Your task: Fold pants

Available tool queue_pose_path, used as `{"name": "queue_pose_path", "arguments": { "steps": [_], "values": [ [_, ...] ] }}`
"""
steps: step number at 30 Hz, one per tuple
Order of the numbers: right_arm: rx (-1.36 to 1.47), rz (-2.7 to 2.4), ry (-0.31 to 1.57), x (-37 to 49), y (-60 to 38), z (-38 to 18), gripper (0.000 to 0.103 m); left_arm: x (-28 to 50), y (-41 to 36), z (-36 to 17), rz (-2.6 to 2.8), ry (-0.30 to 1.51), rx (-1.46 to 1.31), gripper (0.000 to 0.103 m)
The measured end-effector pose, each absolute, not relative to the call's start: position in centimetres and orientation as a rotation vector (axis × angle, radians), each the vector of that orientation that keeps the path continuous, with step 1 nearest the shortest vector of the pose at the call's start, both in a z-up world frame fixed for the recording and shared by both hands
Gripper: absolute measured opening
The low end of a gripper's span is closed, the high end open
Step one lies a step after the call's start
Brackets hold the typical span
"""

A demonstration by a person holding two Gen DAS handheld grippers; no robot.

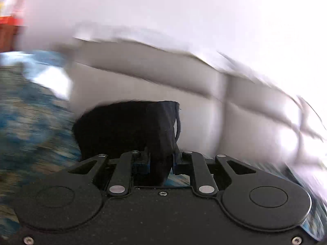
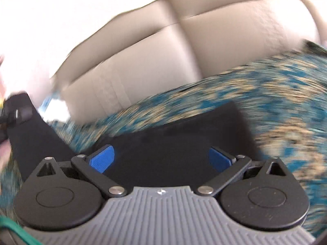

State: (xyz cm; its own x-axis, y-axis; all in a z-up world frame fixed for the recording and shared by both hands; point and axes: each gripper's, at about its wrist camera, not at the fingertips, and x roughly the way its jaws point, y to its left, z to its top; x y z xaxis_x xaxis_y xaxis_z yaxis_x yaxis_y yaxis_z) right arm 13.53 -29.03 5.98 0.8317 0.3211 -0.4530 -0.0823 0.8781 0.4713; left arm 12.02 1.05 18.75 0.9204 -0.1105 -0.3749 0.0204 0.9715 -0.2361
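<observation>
The black pants (image 2: 173,134) lie on a blue and beige patterned bedspread (image 2: 276,102). My right gripper (image 2: 161,159) stands wide open just above them, its blue pads (image 2: 102,159) clear of the cloth. A strip of the pants rises at the far left toward a dark blurred object (image 2: 16,112). In the left wrist view my left gripper (image 1: 161,161) is shut on a bunched fold of the black pants (image 1: 126,126), which is lifted off the bed. Both views are smeared by motion.
A padded beige headboard (image 2: 153,51) runs behind the bed, also seen as the headboard (image 1: 163,81), with a white wall above it. The bedspread (image 1: 30,112) fills the left. Something red and orange (image 1: 8,20) sits at the far left edge.
</observation>
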Motion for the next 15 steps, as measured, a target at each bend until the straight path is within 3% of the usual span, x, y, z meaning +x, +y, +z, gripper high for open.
{"name": "queue_pose_path", "arguments": {
  "steps": [5, 7, 8, 10, 15],
  "values": [
    [0.668, 0.135, 0.566, 12.9, -36.2, 4.2, 0.103, 13.7, -9.7, 11.8, -0.306, 0.727, -0.070, 0.026],
    [0.681, 0.131, 0.576, 12.3, -37.1, 3.4, 0.103, 13.3, -11.5, 9.0, -0.352, 0.843, -0.066, 0.038],
    [0.673, 0.133, 0.583, 12.1, -37.2, 3.1, 0.103, 12.5, -11.6, 8.3, -0.371, 0.852, -0.087, 0.040],
    [0.644, 0.164, 0.595, 12.0, -36.6, 2.8, 0.103, 10.8, -11.3, 8.1, -0.384, 0.825, -0.110, 0.055],
    [0.466, 0.244, 0.608, 11.8, -32.6, 2.9, 0.103, 7.1, -7.7, 10.0, -0.371, 0.756, -0.138, 0.057]
  ]
}}
